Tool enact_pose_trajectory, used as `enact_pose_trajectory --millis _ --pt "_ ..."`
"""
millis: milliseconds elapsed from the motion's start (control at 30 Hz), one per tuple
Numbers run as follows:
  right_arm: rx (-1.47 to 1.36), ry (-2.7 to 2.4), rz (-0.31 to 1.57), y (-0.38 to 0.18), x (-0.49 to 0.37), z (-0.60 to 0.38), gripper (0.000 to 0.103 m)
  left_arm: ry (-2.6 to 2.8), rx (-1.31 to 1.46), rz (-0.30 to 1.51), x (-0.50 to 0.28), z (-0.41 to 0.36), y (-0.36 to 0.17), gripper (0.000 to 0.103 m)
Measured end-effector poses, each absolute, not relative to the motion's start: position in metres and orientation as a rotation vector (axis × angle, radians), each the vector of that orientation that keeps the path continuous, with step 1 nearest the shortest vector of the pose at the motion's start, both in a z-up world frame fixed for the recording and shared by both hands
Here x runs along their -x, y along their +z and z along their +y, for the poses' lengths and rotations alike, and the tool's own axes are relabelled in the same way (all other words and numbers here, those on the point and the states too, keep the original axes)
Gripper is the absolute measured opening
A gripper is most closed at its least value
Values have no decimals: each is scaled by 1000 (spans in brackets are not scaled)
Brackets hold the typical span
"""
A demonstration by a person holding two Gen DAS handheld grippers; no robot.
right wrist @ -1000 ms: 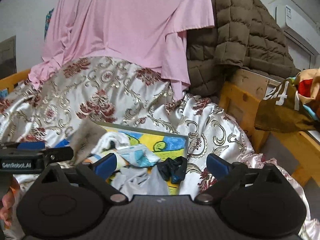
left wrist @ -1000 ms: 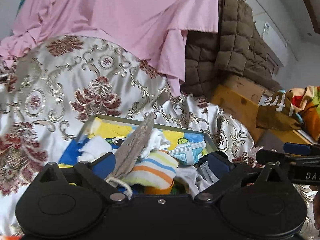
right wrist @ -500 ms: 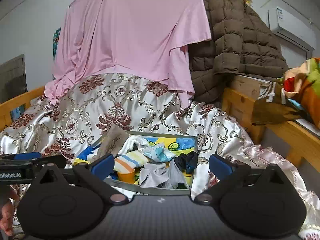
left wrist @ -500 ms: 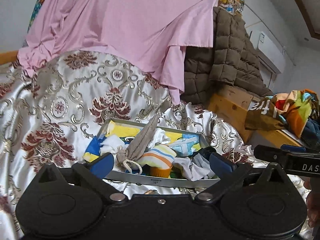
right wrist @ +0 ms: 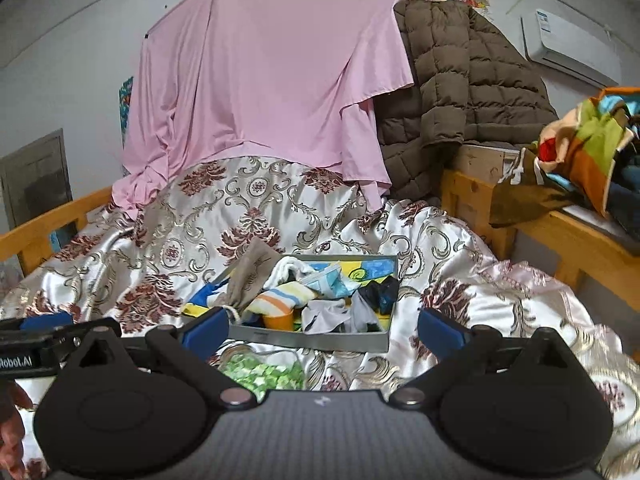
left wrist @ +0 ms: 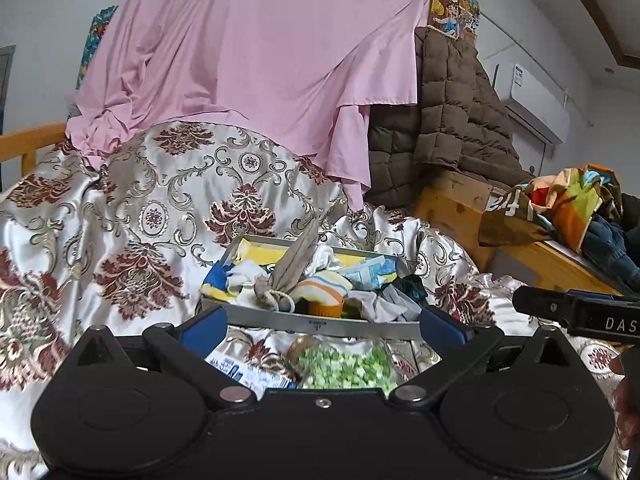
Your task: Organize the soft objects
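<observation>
A grey tray (left wrist: 320, 325) (right wrist: 312, 338) rests on the patterned satin bedspread, filled with soft things: a grey drawstring pouch (left wrist: 290, 270) (right wrist: 250, 274), a striped sock (left wrist: 322, 286) (right wrist: 280, 298), white socks (left wrist: 246, 274), a dark sock (right wrist: 378, 292) and pale cloths (right wrist: 332, 316). An orange cup (left wrist: 325, 308) (right wrist: 278, 321) stands among them. My left gripper (left wrist: 322, 326) is open, held back from the tray's near rim. My right gripper (right wrist: 322, 326) is open too, also short of the tray. Neither holds anything.
A clear bag of green pieces (left wrist: 344, 366) (right wrist: 262, 372) lies before the tray. A pink sheet (left wrist: 260, 64) and a brown quilted coat (left wrist: 452, 120) hang behind. A wooden bed frame (right wrist: 568, 240) with colourful clothes (right wrist: 580, 140) stands right. A hand (right wrist: 12, 436) shows at lower left.
Both grippers have pulled back and up from the tray, so it now looks smaller and farther. The bag of green pieces has come into view. Both stay open.
</observation>
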State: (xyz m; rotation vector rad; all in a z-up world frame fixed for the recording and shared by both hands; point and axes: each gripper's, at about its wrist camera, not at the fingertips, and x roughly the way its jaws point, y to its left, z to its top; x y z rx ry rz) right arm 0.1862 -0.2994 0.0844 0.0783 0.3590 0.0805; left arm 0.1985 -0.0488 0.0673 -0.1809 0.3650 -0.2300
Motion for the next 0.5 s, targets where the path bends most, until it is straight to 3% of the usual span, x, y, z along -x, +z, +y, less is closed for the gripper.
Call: enact_pose_trajectory --millis 500 --pt "-144 46 374 55 -135 -310 103 -198 192 377 -144 -65 38 102"
